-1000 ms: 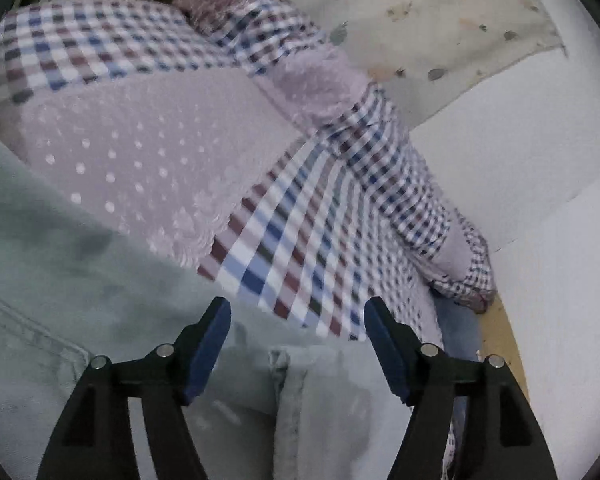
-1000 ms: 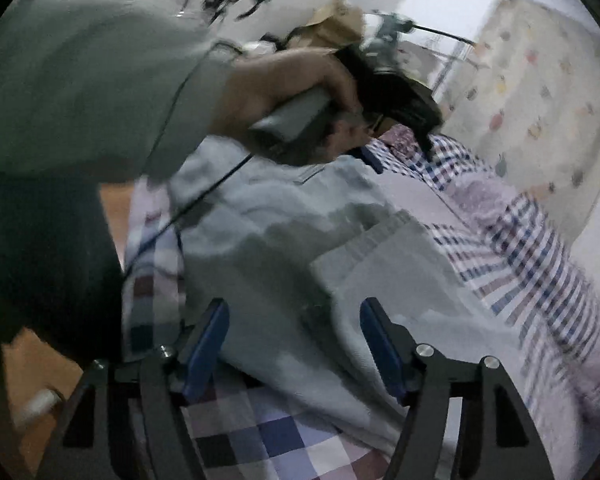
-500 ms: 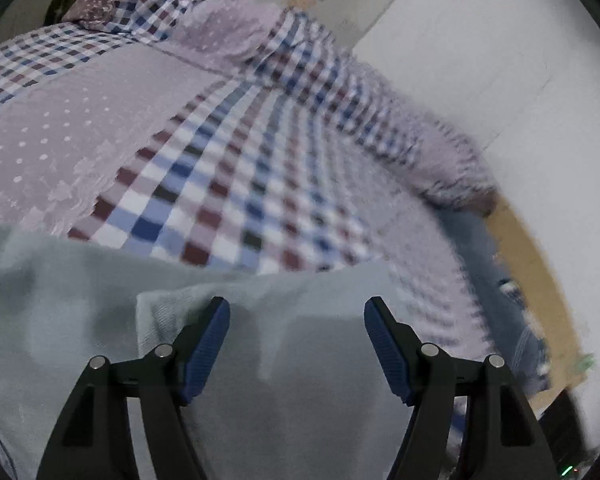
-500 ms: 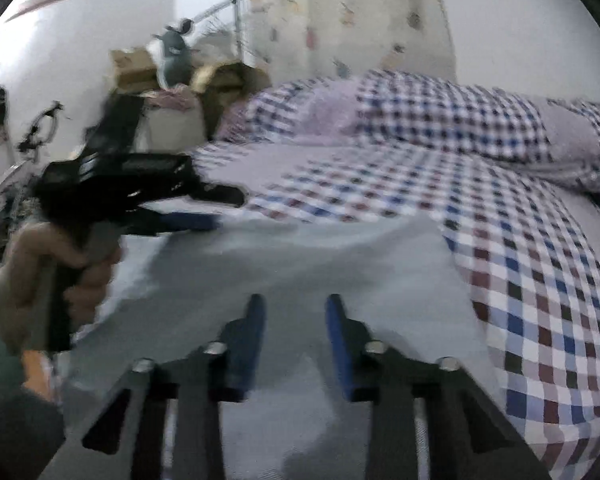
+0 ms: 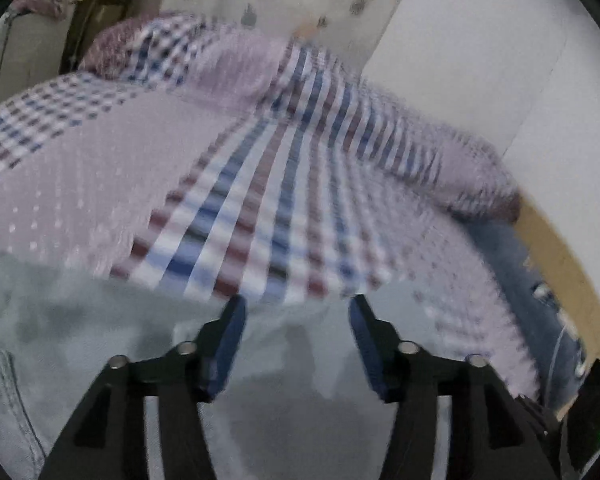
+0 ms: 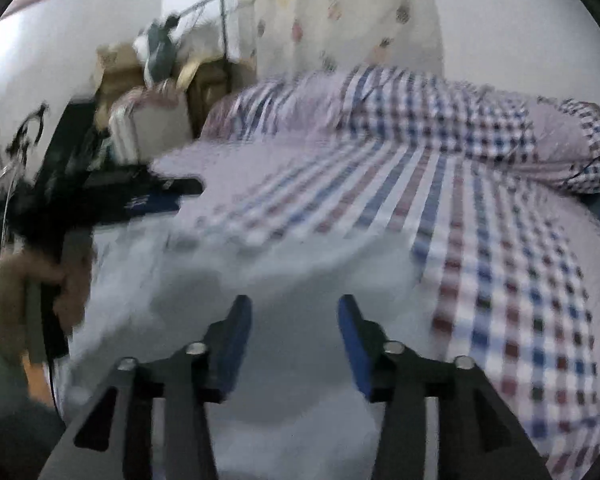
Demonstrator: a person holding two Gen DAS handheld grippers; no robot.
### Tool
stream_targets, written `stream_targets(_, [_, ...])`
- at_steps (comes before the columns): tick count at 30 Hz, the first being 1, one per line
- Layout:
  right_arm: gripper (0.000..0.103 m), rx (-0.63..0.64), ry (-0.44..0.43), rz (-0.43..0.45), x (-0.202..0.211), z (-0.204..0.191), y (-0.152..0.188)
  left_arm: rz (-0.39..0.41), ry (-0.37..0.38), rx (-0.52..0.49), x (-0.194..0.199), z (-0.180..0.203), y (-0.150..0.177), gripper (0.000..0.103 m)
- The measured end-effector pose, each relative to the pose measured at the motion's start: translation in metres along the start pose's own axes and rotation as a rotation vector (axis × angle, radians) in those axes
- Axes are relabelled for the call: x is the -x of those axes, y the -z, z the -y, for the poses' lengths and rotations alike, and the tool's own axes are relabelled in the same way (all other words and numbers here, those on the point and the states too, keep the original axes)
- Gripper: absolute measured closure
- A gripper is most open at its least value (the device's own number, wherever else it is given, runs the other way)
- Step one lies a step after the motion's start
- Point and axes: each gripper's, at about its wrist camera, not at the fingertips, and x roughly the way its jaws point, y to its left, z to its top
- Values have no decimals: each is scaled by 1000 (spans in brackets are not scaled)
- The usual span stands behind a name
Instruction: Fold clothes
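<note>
The left tongs point(image 5: 296, 312) hover spread, their jaws opening with nothing pinched, over pale grey-blue jeans point(image 5: 100, 340) lying on the bed point(image 5: 260, 208). The right tongs point(image 6: 294, 312) are likewise apart and opening, empty, above the same garment. A checked and dotted bedspread point(image 6: 500, 280) covers the bed, with a matching pillow point(image 6: 440, 120) near the spotted curtain point(image 6: 340, 20).

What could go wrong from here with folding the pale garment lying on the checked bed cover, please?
1. Both views are blurred, and the jaws of the left gripper and right gripper are opening with no cloth pinched; a hasty close may miss the garment's edge.
2. A deep grab might catch the checked bed cover underneath, dragging it into the fold.
</note>
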Motion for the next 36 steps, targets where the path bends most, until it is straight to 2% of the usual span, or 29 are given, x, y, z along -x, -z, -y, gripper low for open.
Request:
stream_targets(3, [52,-22,20,28,-14,12,-31,13,60,19,-3,9,-3,31])
stream_targets(7, [52,-114,22,7,-54,34,-62,-66,17,1,-29,13,4,31])
stream_targets(10, [52,-140,20,-64,-107,43,-69,-185,-56,-26,-58,6,16,31])
stream_targets(13, [52,-120,41,-164,-148,47,-56,-249,-105,-78,-75,1,27,32])
stream_targets(16, [52,-125,44,-222,-169,54,-40,-236,-118,-143,-76,7,32,32])
stream_targets(18, [49,-126,39,-224,-172,54,-35,-235,-146,-194,-80,12,36,32])
stream_targets(21, [38,-72,62,-229,-176,46,-30,-237,-209,-291,-86,23,44,31])
stream_targets(24, [30,-25,85,-243,-177,38,-30,-244,-239,-334,-89,28,48,28])
stream_targets(27, [29,-3,101,-246,-170,34,-33,-238,-246,-338,-87,29,47,28])
stream_targets(29, [29,-24,120,-187,-145,35,-33,-221,-241,-318,-80,30,43,28])
stream_targets(31, [28,-43,118,-165,-123,38,-28,-187,-221,-300,-68,33,41,28])
stream_targets(32, [27,-49,123,-167,-118,40,-22,-166,-199,-300,-61,36,42,27])
stream_targets(33, [27,-55,128,-168,-112,43,-17,-163,-193,-329,-61,40,45,20])
stream_targets(34, [27,-66,129,-170,-110,44,-12,-163,-189,-363,-62,44,48,18])
stream_targets(36, [27,-90,131,-172,-105,48,-2,-226,-233,-407,-75,44,57,18])
